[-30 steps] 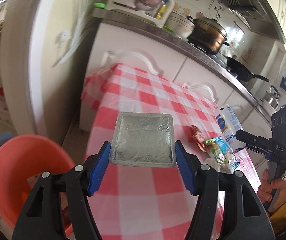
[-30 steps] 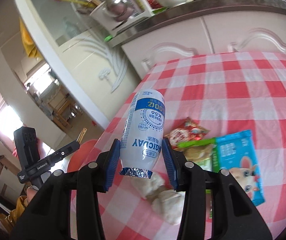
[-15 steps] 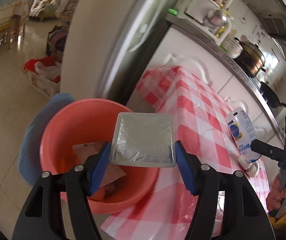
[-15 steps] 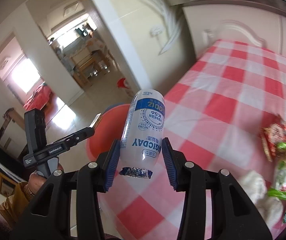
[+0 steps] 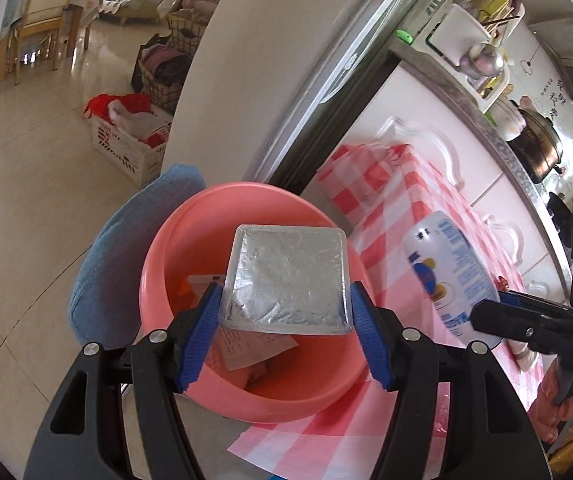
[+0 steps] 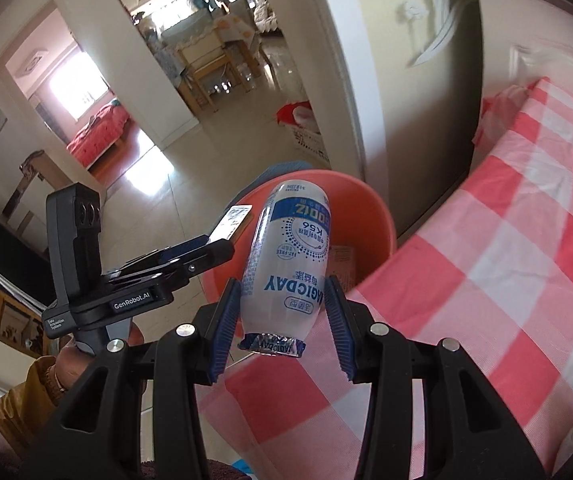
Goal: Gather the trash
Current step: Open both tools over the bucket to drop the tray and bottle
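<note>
Left gripper (image 5: 286, 332): we see its blue pads clamped on a square foil packet (image 5: 288, 280), held over the pink basin (image 5: 154, 280).
Right gripper (image 6: 284, 330): we see it gripping a white bottle (image 6: 288, 264) above the table edge (image 6: 506, 264), beside the basin.
Basin: paper scraps inside.

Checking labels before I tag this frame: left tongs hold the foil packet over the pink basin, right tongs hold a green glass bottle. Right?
One thing is off: the right tongs hold a white plastic bottle with blue print, not a green glass one, as the right wrist view shows. The rest stands: the left tongs hold the foil packet over the pink basin.
</note>
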`<state>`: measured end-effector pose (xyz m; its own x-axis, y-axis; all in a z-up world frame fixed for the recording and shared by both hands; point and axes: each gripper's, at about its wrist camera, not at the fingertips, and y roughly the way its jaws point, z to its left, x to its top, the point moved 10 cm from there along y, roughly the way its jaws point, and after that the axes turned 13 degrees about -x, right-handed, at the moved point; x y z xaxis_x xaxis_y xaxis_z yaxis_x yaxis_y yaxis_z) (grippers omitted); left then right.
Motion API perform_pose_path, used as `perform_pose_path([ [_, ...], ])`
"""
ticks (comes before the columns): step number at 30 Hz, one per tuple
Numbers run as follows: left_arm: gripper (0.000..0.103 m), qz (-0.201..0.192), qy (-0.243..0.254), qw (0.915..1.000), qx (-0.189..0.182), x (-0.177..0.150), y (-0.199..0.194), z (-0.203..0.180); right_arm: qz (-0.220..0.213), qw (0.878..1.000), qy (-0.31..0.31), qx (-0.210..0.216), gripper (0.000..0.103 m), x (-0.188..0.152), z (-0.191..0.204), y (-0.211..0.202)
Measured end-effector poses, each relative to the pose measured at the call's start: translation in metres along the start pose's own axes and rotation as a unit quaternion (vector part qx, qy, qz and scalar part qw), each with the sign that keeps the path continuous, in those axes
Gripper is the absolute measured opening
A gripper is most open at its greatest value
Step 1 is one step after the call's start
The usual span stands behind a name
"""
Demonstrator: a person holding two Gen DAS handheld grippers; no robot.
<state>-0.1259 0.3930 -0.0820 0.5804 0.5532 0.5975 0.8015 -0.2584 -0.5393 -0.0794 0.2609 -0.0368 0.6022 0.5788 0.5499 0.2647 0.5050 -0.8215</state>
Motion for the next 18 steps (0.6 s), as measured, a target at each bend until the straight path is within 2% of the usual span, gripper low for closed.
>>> perform_pose_path([
  [10, 0.065, 0.018, -0.001, 0.9994, 0.030, -0.005, 0.017, 0.008, 0.025, 1.000, -0.008, -0.005, 0.046, 0.001, 0.009, 0.028],
  [13, 0.073, 0.029, 0.000, 0.9987, 0.041, -0.008, 0.022, 0.011, 0.024, 1.000, 0.010, -0.006, 0.058, -0.001, 0.004, 0.027],
  [14, 0.079, 0.028, -0.001, 0.9986, 0.045, -0.009, 0.022, 0.011, 0.021, 1.000, 0.015, -0.002, 0.058, -0.002, 0.003, 0.024],
  [15, 0.082, 0.027, -0.002, 0.9986, 0.046, -0.009, 0.020, 0.012, 0.017, 1.000, 0.019, -0.002, 0.059, -0.003, 0.002, 0.021],
  [17, 0.085, 0.026, -0.008, 0.9986, 0.044, -0.009, 0.018, 0.011, 0.006, 1.000, 0.025, -0.018, 0.075, -0.004, -0.005, 0.013],
  [18, 0.090, 0.026, -0.008, 0.9985, 0.047, -0.009, 0.017, 0.011, 0.000, 0.999, 0.026, -0.023, 0.077, -0.005, -0.008, 0.010],
])
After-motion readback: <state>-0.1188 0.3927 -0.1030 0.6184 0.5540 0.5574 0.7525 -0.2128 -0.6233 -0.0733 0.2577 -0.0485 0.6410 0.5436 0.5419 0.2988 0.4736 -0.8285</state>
